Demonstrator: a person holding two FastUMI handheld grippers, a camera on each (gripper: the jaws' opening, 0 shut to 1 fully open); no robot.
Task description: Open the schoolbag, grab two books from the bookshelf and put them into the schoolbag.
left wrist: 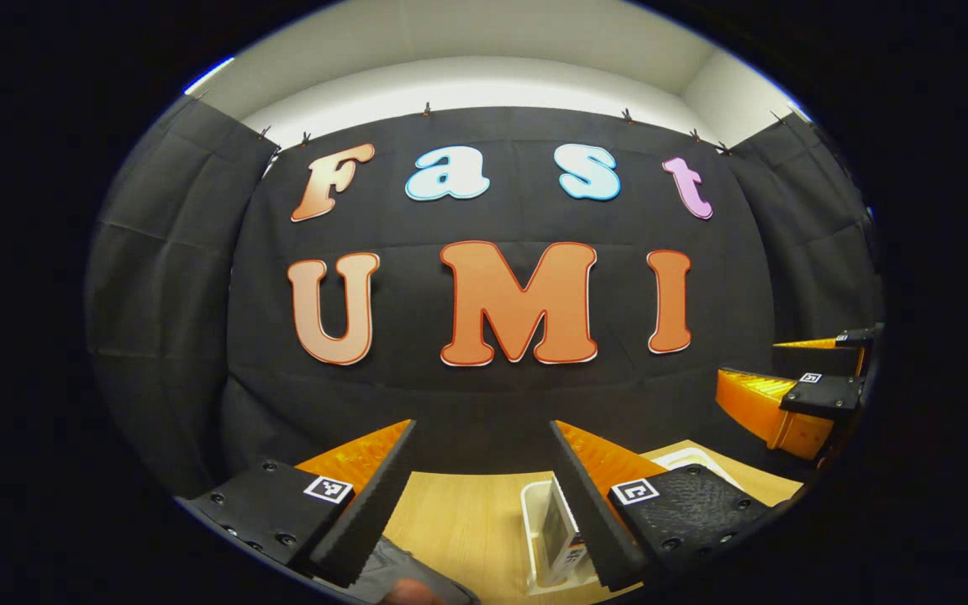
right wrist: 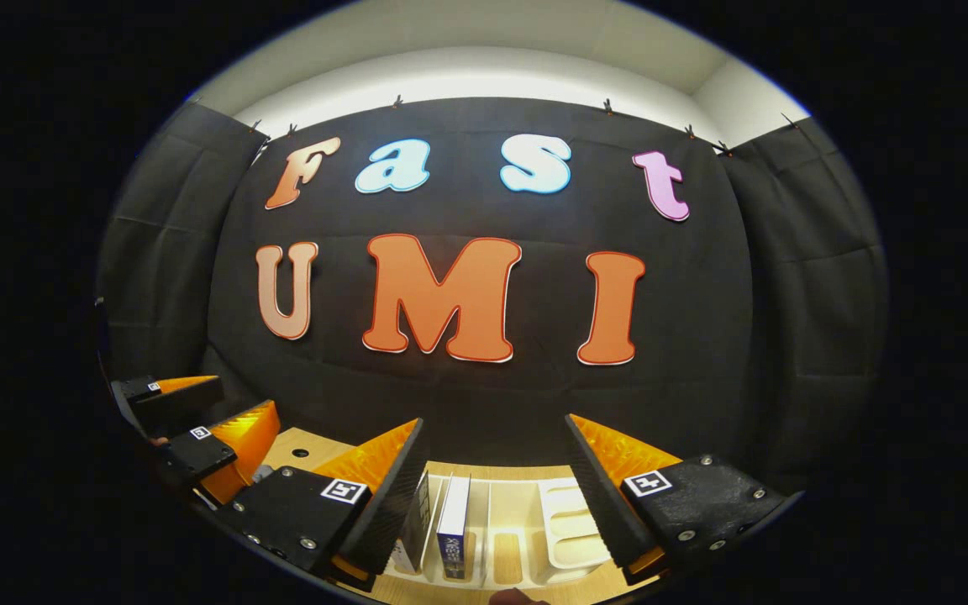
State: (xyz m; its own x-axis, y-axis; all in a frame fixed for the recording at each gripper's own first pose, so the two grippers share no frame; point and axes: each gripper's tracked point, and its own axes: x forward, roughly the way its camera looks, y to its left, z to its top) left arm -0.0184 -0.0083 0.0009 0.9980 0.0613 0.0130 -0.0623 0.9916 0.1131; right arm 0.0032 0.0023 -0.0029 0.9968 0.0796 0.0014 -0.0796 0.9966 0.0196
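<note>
A white slotted bookshelf [right wrist: 564, 521] stands on the wooden table under my right gripper [right wrist: 495, 420], which hangs open above it with nothing between its fingers. Two books [right wrist: 453, 525] stand upright in the rack's left slots. In the left gripper view the same bookshelf [left wrist: 534, 512] shows low between the fingers with one book [left wrist: 555, 533] in it. My left gripper [left wrist: 482, 424] is open and holds nothing. A piece of dark grey fabric [left wrist: 383, 576], apparently the schoolbag, lies at the bottom edge below the left gripper.
The wooden table [left wrist: 459, 512] runs back to the black cloth wall. Each gripper appears in the other's view, off to the side: the right gripper [left wrist: 786, 370] at the right, the left gripper [right wrist: 215, 407] at the left, a short way apart.
</note>
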